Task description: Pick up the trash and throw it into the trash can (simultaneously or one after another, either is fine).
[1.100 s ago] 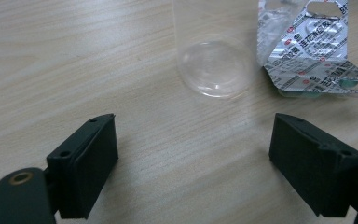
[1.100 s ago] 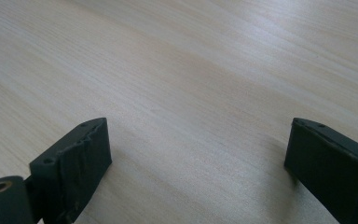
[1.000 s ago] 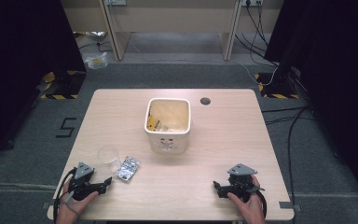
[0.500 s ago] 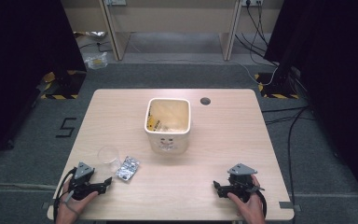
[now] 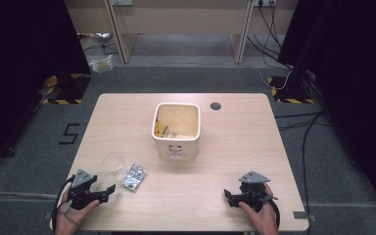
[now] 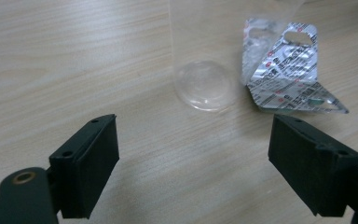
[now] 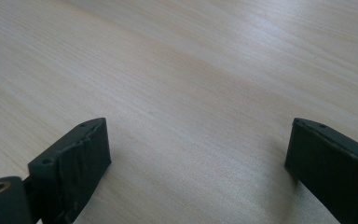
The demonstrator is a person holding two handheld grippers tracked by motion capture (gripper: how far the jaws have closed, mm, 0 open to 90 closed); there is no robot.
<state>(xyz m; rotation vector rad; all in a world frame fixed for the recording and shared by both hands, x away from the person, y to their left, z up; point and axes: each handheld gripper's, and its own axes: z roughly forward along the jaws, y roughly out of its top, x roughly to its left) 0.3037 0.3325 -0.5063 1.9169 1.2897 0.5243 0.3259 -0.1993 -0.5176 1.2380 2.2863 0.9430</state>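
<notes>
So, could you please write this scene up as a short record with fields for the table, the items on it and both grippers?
surface: wooden table
middle: open cream bin, some scraps inside
front left: clear plastic cup standing beside a crumpled foil blister pack
left gripper: open, holding nothing, pointed at the cup and pack
right gripper: open, holding nothing, over bare wood
far side: small round hole in the tabletop

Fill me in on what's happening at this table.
A person holds a gripper in each hand at the near edge of the table. The left gripper and the right gripper are open and empty. A clear cup and a foil blister pack lie just ahead of the left one. A cream bin stands mid-table.
</notes>
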